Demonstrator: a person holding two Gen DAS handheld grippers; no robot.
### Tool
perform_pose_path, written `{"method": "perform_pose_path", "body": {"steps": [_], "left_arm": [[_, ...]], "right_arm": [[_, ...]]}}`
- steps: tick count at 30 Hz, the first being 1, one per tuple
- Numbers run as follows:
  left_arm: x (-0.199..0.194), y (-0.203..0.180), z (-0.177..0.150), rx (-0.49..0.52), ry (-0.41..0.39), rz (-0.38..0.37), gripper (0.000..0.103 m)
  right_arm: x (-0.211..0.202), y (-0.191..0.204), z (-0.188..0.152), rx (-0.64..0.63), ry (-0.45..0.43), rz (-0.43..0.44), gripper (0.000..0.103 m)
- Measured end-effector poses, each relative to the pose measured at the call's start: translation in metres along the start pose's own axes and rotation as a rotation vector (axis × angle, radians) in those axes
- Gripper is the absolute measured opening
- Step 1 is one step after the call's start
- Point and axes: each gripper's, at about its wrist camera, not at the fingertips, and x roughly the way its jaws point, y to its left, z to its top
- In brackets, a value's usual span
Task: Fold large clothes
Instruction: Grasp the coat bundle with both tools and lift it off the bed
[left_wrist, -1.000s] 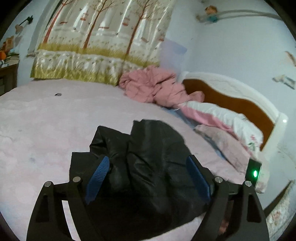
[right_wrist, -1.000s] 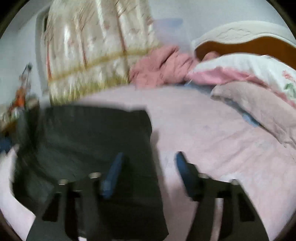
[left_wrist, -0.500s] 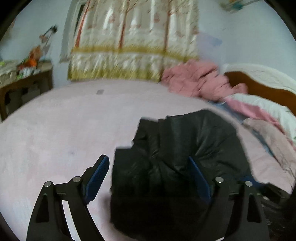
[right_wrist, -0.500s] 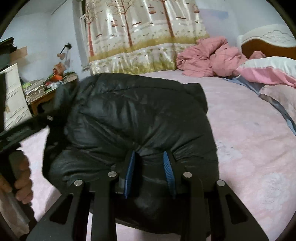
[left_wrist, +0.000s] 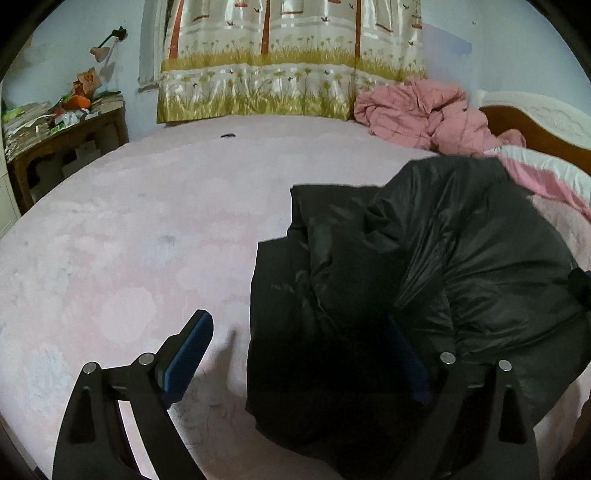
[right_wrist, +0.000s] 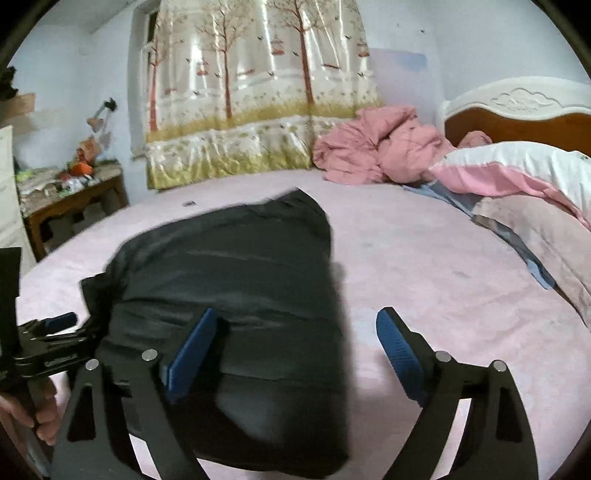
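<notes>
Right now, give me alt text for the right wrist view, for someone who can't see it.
A black puffer jacket lies folded into a bulky bundle on a pink bed, with the open right tool above its near edge, holding nothing. Behind are a crumpled pink quilt, a tree-print curtain and a cluttered wooden side table.

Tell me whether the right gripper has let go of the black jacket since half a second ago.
Yes. The right gripper was pinched on the black jacket; now it stands open, the jacket lying on the pink bedsheet.
</notes>
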Motion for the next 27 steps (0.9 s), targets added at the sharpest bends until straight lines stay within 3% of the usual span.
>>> {"method": "perform_pose_path", "body": {"steps": [6, 14, 16, 18, 19, 20, 24, 27], "left_arm": [[0.01, 0.0, -0.012, -0.005, 0.004, 0.011, 0.097], [0.012, 0.004, -0.013, -0.014, 0.012, 0.001, 0.098], [0.012, 0.003, -0.012, -0.014, 0.01, 0.003, 0.098], [0.012, 0.004, -0.012, -0.012, 0.01, 0.004, 0.098], [0.012, 0.005, -0.012, -0.011, 0.009, 0.004, 0.098], [0.012, 0.007, -0.012, -0.012, 0.009, 0.003, 0.098], [0.012, 0.007, -0.013, -0.022, 0.016, -0.005, 0.098], [0.013, 0.01, -0.012, -0.036, 0.025, -0.014, 0.098]], "right_arm": [[0.009, -0.007, 0.0, 0.029, 0.037, 0.009, 0.098], [0.011, -0.012, 0.0, 0.03, 0.05, 0.007, 0.1], [0.005, -0.01, 0.009, 0.032, 0.04, 0.05, 0.084], [0.006, -0.003, 0.02, 0.034, 0.077, 0.133, 0.052], [0.009, 0.001, 0.025, 0.034, 0.101, 0.165, 0.045], [0.012, 0.008, 0.029, 0.029, 0.118, 0.196, 0.032], [0.035, 0.037, 0.032, -0.025, 0.209, 0.262, 0.016], [0.059, 0.05, 0.023, -0.031, 0.256, 0.288, 0.015]]}}
